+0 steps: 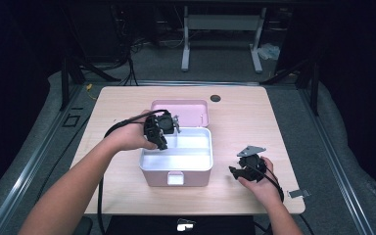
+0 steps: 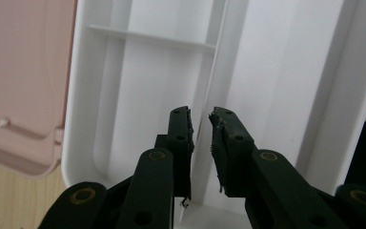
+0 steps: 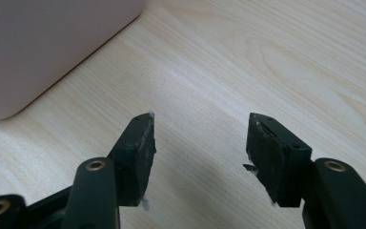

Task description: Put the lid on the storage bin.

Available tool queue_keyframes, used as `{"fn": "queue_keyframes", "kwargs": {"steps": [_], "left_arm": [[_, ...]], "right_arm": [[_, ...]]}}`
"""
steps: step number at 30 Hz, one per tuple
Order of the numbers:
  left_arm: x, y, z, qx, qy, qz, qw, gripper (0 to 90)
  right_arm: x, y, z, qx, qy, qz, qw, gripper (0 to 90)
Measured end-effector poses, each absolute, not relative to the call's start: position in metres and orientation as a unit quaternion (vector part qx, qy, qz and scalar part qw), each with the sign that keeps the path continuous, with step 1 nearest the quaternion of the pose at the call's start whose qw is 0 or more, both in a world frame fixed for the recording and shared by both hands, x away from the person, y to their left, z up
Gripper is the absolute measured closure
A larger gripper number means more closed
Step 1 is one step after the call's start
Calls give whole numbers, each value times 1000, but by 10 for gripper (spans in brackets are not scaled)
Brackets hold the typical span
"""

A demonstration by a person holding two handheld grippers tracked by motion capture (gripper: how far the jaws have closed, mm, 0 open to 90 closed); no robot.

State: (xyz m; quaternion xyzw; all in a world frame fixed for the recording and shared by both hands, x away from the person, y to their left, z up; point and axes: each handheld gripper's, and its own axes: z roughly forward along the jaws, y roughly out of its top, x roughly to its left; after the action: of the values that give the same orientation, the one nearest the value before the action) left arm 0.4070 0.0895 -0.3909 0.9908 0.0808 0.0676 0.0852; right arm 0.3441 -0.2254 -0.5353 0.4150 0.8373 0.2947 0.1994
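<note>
A pink box (image 1: 196, 177) stands in the middle of the table with its lid (image 1: 183, 110) thrown open toward the back. Inside it sits a white compartment tray (image 1: 186, 159). My left gripper (image 1: 162, 143) reaches into the tray's back left part. In the left gripper view its jaws (image 2: 201, 121) stand a narrow gap apart, closed around a thin white divider wall (image 2: 214, 62) of the tray (image 2: 138, 71). My right gripper (image 1: 232, 170) rests low over the table to the right of the box. It is open (image 3: 200, 129) with only bare wood between its jaws, and the box's corner (image 3: 43, 43) lies ahead of it.
The light wooden table (image 1: 240, 117) has free room right of and behind the box. A black round grommet (image 1: 215, 98) sits near the back edge. A small metal bracket (image 1: 298, 193) lies at the front right corner. A white frame (image 1: 223, 29) stands on the floor beyond.
</note>
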Motion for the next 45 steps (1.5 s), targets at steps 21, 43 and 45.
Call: {"fn": "queue_keyframes", "kwargs": {"steps": [21, 43, 45], "left_arm": [[396, 126, -420, 989, 118, 21, 82, 900], [388, 135, -425, 979, 160, 37, 122, 895], [387, 135, -425, 978, 163, 38, 123, 894]], "right_arm": [[344, -224, -536, 417, 837, 291, 202, 426], [363, -222, -528, 433, 822, 322, 181, 409], [367, -221, -523, 432, 822, 326, 178, 409]]}}
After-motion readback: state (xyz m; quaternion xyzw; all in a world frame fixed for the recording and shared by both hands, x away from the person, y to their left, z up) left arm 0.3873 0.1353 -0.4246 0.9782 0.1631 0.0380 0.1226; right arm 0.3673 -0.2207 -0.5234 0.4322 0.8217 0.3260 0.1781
